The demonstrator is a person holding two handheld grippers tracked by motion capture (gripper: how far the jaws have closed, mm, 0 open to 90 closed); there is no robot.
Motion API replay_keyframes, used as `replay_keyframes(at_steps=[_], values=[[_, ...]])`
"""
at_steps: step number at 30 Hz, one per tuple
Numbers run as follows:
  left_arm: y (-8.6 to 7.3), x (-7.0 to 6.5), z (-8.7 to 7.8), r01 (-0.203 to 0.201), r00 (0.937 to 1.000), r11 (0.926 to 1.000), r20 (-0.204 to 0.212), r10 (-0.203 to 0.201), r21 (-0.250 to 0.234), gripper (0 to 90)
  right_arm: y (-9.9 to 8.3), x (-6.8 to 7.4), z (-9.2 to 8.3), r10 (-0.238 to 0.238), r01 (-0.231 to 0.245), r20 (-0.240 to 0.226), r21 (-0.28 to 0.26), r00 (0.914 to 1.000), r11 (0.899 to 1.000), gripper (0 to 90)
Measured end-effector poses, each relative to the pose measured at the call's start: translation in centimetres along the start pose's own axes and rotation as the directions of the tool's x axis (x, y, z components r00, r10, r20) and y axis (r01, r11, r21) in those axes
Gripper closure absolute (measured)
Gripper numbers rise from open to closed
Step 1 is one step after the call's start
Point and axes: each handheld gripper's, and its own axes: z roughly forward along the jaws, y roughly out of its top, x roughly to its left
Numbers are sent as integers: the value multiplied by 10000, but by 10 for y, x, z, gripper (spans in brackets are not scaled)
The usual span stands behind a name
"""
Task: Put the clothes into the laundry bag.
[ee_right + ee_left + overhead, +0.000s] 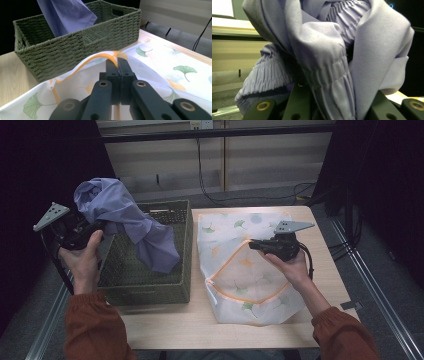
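High view: no readable writing. Left gripper (pixel 82 231) holds a lilac garment (pixel 127 220) bunched, lifted over the green woven basket (pixel 182 270), its tail hanging inside. Right gripper (pixel 256 245) pinches the orange zipper edge of the ginkgo-print laundry bag (pixel 250 290) lying flat on the table (pixel 200 325).

Left gripper view: jaws clamp the garment's elastic waistband (pixel 332 72).

Right gripper view: jaws fully closed on the raised zipper edge (pixel 115 55).

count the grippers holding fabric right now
2. The left gripper holds the lavender garment above the green basket; the right gripper pinches the orange-trimmed edge of the mesh bag on the table.
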Motion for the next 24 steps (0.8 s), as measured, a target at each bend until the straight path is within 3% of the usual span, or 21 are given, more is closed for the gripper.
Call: replay_keyframes(at_steps=[9, 24], values=[[20, -7, -6, -164, 9999, 9992, -2, 164, -377, 746, 0, 0, 0, 2, -2, 3, -6, 10000, 10000, 895], [37, -15, -12, -430, 9991, 9962, 22, 433, -758, 746, 0, 0, 0, -17, 17, -36, -19, 10000, 10000, 896]])
